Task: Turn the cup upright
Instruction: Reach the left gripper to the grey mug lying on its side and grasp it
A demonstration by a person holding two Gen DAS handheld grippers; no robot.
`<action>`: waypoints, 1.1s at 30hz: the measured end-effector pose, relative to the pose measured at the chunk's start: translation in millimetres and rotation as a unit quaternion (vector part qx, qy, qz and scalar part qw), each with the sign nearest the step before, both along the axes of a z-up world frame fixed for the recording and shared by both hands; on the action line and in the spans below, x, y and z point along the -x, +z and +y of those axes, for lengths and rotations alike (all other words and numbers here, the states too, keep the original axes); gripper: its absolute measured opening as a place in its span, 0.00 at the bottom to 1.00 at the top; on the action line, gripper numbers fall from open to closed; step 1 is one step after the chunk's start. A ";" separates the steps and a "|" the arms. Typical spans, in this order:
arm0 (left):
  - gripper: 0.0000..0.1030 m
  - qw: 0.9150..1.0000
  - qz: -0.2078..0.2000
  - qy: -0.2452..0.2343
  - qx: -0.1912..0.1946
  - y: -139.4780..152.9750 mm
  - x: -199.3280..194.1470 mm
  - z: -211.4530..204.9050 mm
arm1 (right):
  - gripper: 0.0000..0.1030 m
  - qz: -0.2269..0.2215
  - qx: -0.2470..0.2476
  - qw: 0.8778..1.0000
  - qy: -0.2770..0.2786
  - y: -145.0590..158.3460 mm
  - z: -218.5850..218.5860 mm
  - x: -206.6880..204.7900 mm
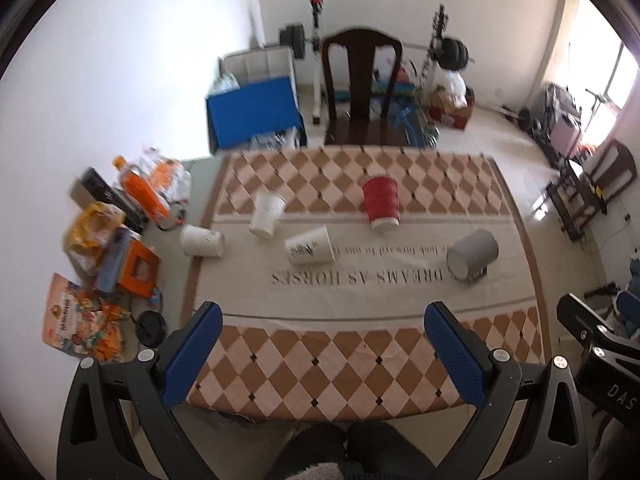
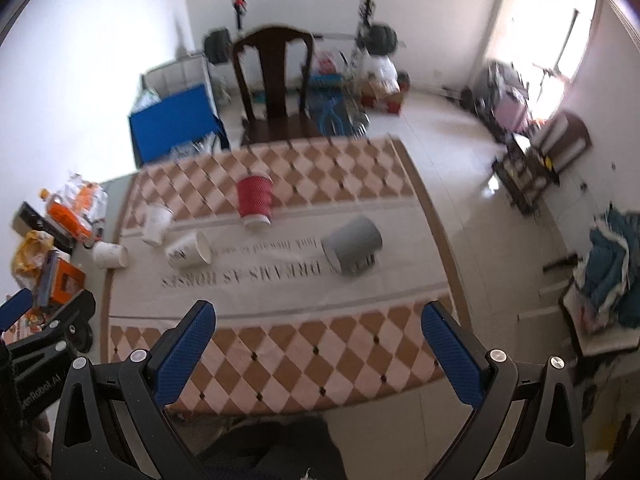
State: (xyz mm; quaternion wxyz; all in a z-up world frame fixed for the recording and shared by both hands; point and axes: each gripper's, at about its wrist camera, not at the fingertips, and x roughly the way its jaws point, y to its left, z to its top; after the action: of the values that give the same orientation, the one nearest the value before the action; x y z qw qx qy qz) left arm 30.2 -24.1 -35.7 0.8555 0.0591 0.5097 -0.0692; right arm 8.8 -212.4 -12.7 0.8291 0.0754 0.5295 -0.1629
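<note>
Both claws are spread wide and hold nothing: the left gripper and the right gripper hang over the near edge of the table, well short of any cup, with their blue pads apart and only tablecloth between them.

From left to right in the left wrist view, five cups are on the table. Farthest left, at the cloth's left border, a small white cup lies on its side. Just right of it and a little farther away is a taller white cup; it looks tilted or inverted, but blur keeps me from saying which. Near the centre a printed white cup lies on its side, its mouth turned to the right in the right wrist view. Beyond it, toward the far side, a red ribbed cup appears to stand upside down, the wider rim end on the cloth. Farthest right, a grey cup lies on its side, with what seems a handle underneath, touching the cloth.

As far as I can judge, the task has not begun: no cup is plainly upright and none is gripped. Everything is left to do: reaching a cup, closing on it, turning it mouth up and setting it down.
</note>
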 end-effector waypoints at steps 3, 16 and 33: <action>1.00 0.999 0.023 -0.020 -0.015 -31.9 -9.7 -10.2 | 1.00 0.037 -0.001 0.999 -0.028 -37.7 -15.1 -0.4; 1.00 0.990 0.094 -0.088 -0.053 -135.7 -57.5 -107.3 | 1.00 0.185 -0.069 0.974 -0.108 -236.9 -137.7 10.5; 0.88 0.945 0.145 -0.272 -0.110 -234.6 -131.6 -285.5 | 0.97 0.262 -0.076 0.950 -0.149 -346.5 -265.7 -40.1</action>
State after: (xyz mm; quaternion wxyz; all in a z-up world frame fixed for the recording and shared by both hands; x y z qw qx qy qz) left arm 161.8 -309.6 -270.3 0.7094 0.2781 0.5972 -0.2507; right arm 49.0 -478.1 -359.2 0.6192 0.1714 0.7215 -0.2581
